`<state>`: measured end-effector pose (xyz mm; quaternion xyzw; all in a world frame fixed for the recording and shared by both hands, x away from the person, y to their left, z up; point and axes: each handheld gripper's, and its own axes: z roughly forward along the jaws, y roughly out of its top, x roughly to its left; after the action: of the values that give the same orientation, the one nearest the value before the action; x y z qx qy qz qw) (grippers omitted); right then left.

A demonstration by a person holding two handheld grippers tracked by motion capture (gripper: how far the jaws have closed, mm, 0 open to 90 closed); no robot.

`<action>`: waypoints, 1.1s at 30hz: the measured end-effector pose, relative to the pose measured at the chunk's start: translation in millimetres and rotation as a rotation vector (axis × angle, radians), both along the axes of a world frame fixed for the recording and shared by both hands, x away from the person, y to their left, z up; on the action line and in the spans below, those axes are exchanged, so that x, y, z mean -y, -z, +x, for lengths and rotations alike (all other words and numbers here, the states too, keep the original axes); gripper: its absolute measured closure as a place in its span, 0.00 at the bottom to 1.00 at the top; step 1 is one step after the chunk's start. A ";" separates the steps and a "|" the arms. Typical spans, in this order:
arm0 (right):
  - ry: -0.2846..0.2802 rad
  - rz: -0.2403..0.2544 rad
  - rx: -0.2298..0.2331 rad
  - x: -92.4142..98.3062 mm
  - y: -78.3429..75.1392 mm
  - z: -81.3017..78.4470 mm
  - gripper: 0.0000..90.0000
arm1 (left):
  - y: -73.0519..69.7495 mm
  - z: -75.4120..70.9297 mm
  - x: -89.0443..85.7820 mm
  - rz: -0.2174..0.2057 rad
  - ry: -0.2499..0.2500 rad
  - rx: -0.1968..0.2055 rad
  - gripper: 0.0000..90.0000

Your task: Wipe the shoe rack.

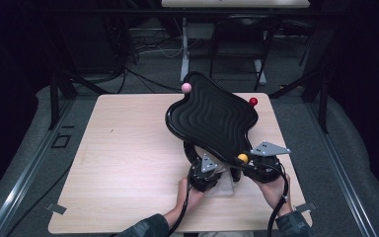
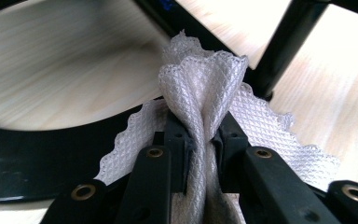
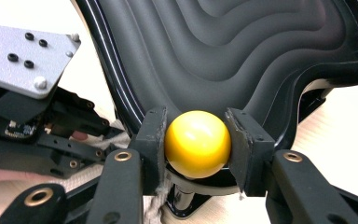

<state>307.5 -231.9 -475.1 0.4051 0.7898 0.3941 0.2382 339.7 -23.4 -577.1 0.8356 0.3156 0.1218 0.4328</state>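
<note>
A black wavy tray (image 1: pixel 212 116) stands tilted up over the wooden table (image 1: pixel 128 158), with a pink ball (image 1: pixel 186 87), a red ball (image 1: pixel 253 101) and a yellow ball (image 1: pixel 243 158) at its corners. My right gripper (image 3: pixel 196 140) is shut on the yellow ball (image 3: pixel 196 142) at the tray's near corner (image 3: pixel 223 51). My left gripper (image 2: pixel 199 140) is shut on a bunched white textured cloth (image 2: pixel 200 88), just under the tray's near edge. In the high view the left gripper (image 1: pixel 205 170) sits left of the right gripper (image 1: pixel 261 160), with the cloth (image 1: pixel 223 183) between the hands.
Black frame legs (image 2: pixel 289 42) of the tray's stand rise just beyond the cloth. The left half of the table is bare wood. A desk frame and cables stand on the floor behind the table.
</note>
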 end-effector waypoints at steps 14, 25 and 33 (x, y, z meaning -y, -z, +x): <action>-0.001 -0.001 0.001 0.1 0.0 0.0 0.66 | -0.6 14.1 -28.0 0.029 -0.093 0.034 0.87; 0.000 -0.001 0.000 0.0 0.0 0.0 0.66 | -1.8 47.2 -60.8 0.059 -0.231 0.048 0.87; -0.002 0.001 0.001 0.1 0.1 0.0 0.66 | -3.0 65.4 -72.0 0.056 -0.297 0.043 0.87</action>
<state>307.5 -232.0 -475.3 0.4042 0.7898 0.3950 0.2381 405.1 48.6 -574.1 0.7885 0.4229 0.2111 0.3935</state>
